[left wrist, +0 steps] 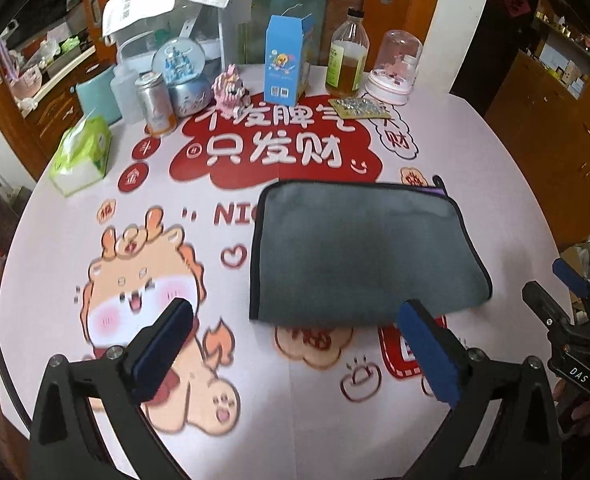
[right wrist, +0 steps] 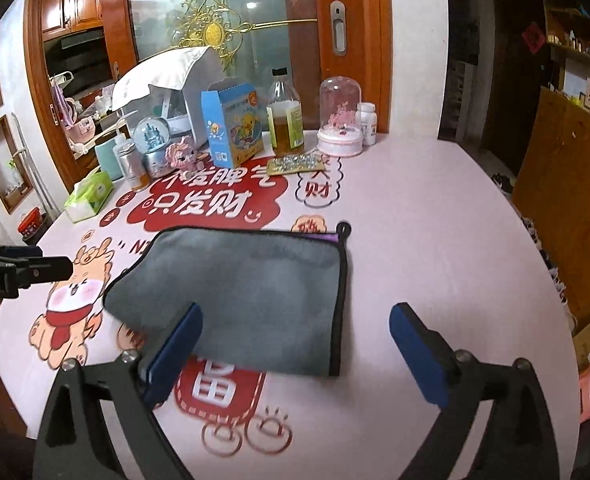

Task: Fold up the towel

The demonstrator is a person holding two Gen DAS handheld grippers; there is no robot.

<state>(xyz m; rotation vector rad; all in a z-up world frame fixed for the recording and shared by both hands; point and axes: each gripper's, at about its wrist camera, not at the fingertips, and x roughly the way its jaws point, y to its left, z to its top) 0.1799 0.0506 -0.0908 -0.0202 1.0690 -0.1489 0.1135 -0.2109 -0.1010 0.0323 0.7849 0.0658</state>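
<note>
A grey towel [left wrist: 359, 252] with black edging lies folded flat on the pink printed tablecloth; it also shows in the right wrist view [right wrist: 255, 292]. A purple tag and black loop sit at its far right corner [right wrist: 341, 232]. My left gripper [left wrist: 295, 320] is open and empty, just short of the towel's near edge, its right finger over the near right part. My right gripper [right wrist: 295, 336] is open and empty, its left finger over the towel's near edge. The right gripper shows at the right edge of the left wrist view [left wrist: 567, 304]; the left gripper shows at the left edge of the right wrist view [right wrist: 23, 268].
Along the table's far side stand a tissue pack [left wrist: 81, 156], a metal can [left wrist: 155, 102], a snow globe [left wrist: 183, 80], a pink toy [left wrist: 231, 88], a blue carton [left wrist: 287, 62], a bottle of yellow liquid [left wrist: 347, 56], a pink dome [left wrist: 395, 68] and a blister pack [left wrist: 359, 107].
</note>
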